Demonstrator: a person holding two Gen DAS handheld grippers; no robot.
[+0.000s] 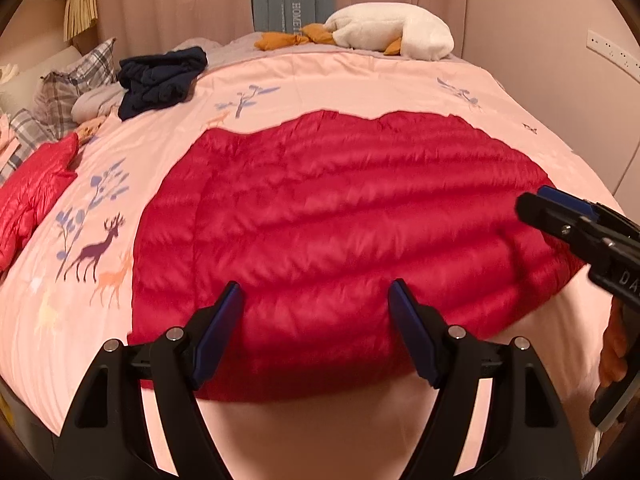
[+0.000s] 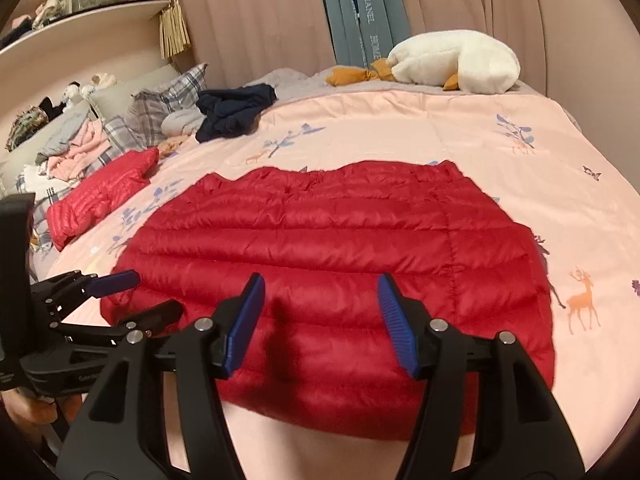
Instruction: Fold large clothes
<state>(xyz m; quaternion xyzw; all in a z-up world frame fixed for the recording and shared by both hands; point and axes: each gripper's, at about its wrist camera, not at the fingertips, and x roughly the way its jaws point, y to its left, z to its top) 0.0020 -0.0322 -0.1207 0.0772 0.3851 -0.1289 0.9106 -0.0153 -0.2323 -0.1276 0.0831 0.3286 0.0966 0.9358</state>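
**A:** On the near half of the bed (image 1: pixel 360 76), toward its front edge, where does the red down jacket (image 1: pixel 340 216) lie from the jaws?

**B:** Straight ahead of both grippers and below them. Starting at the left: the left gripper (image 1: pixel 316 300) hangs over the jacket's near hem, left of the middle, jaws spread wide with nothing between them. Its pads frame red quilting but I judge they do not press on it.

**A:** And the right one?

**B:** The right gripper (image 2: pixel 320 296) sits further along the same hem, toward the jacket's right side, jaws likewise released and empty. The two stand side by side, much the same way off the hem, so neither is clearly nearer.

**A:** How does the jacket run?

**B:** As it lies, its long axis runs left to right, parallel to the bed's front edge, and the quilt lines follow that. The wavy far edge points toward the white plush goose (image 2: pixel 452 64) at the far edge of the bed. Whether that is collar or hem I cannot tell.

**A:** So the next move?

**B:** Probably each gripper drops onto the near hem and carries it away toward the far edge. A slippery, puffy shell may slide out of a shallow pinch.
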